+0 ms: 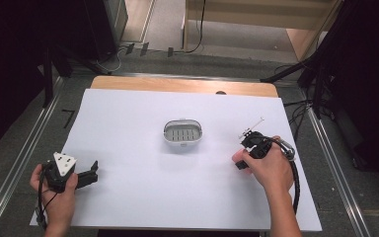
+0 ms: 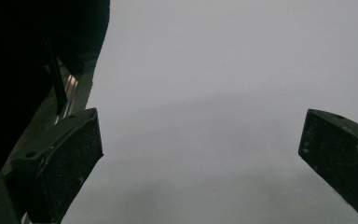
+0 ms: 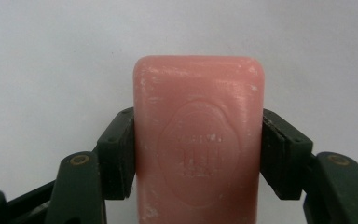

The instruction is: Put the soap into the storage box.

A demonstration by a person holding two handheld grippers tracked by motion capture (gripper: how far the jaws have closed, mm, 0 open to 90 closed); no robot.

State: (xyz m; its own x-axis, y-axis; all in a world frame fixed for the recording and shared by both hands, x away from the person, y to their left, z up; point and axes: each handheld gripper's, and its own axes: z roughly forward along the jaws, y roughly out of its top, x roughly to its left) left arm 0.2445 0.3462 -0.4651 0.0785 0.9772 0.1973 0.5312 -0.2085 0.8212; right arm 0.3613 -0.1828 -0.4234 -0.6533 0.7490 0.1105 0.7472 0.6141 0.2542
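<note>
While R gripper (image 3: pixel 198 154) fingers clamp pink soap (image 3: pixel 198 140) | L gripper (image 2: pixel 200 154) wide, empty

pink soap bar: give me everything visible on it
The pink soap bar is a rounded-corner rectangle, waxy-looking, with an oval embossed stamp whose lettering is too faint to read, and pale scuffs near its edges. The right gripper clamps its two long sides between dark pads, over the white table sheet. In the high view the bar is barely visible.
</note>
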